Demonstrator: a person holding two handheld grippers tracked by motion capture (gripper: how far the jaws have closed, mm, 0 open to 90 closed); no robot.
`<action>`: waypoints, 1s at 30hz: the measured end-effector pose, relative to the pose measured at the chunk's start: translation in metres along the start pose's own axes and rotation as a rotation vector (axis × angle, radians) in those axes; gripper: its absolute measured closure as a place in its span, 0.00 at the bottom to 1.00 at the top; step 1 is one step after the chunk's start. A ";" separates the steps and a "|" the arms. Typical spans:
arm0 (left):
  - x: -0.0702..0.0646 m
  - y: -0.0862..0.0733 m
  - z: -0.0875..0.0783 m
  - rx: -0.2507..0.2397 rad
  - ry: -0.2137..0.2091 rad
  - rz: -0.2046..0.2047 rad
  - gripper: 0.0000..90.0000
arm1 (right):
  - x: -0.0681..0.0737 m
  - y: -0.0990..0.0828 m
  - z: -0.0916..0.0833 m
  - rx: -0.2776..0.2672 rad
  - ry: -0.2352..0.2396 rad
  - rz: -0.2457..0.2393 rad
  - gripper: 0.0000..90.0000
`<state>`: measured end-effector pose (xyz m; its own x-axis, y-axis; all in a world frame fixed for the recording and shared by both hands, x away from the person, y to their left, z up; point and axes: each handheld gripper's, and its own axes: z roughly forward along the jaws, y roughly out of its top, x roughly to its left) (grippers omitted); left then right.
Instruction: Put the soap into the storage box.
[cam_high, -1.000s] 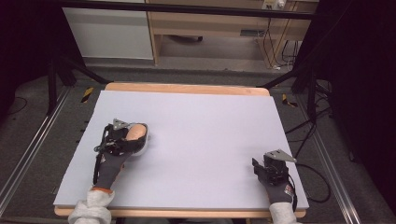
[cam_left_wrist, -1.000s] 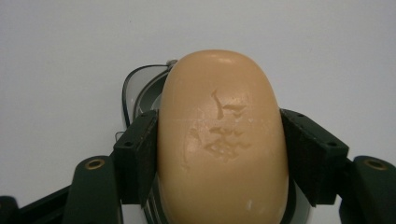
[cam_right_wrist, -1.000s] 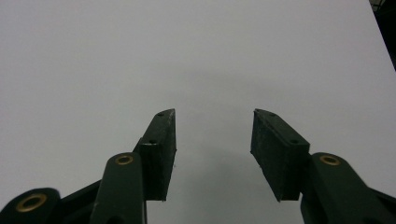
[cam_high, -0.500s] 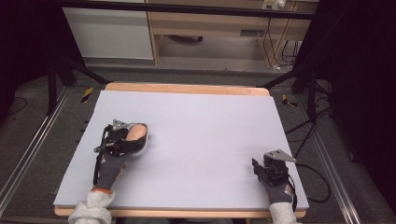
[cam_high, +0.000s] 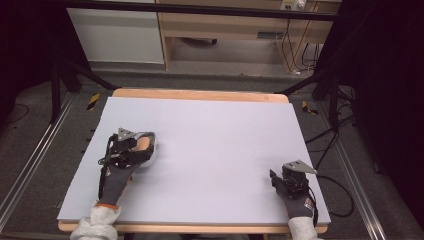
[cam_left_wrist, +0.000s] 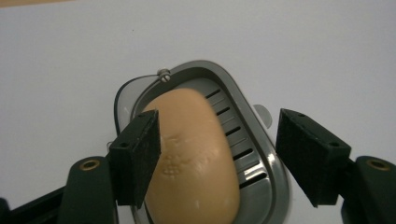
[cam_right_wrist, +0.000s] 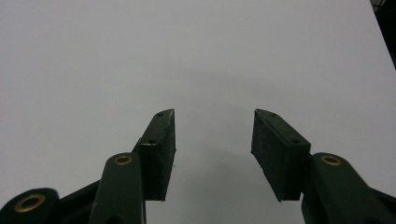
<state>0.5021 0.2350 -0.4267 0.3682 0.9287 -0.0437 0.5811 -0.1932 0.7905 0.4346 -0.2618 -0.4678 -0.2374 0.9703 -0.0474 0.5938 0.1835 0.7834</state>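
Your left gripper (cam_left_wrist: 217, 158) is spread over the soap (cam_left_wrist: 194, 158) in its dish (cam_left_wrist: 261, 154), near left on the tabletop (cam_high: 220, 135). Close off-centre and the slick soap may squirt out. Your right gripper (cam_right_wrist: 212, 154) grasps nothing.

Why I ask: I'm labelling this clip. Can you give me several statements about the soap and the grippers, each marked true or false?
1. The soap lies in a slotted grey dish. True.
2. The right gripper holds the soap. False: nothing is between its jaws, over the bare table.
3. The left gripper has its jaws on either side of the soap. True.
4. The soap is blue. False: it is tan.
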 end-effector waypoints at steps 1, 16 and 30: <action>0.001 0.000 -0.001 -0.004 0.003 -0.002 0.34 | 0.000 0.000 0.000 0.000 0.000 -0.003 0.55; 0.007 -0.008 -0.039 -0.083 -0.056 -0.013 0.30 | 0.001 0.001 0.000 -0.012 -0.007 0.005 0.51; 0.022 -0.048 -0.056 -0.068 -0.028 0.021 0.23 | -0.004 -0.003 0.000 0.000 -0.013 0.013 0.42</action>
<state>0.4413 0.2821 -0.4311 0.4006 0.9152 -0.0433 0.5232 -0.1897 0.8308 0.4337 -0.2659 -0.4702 -0.2193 0.9746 -0.0450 0.5968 0.1705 0.7841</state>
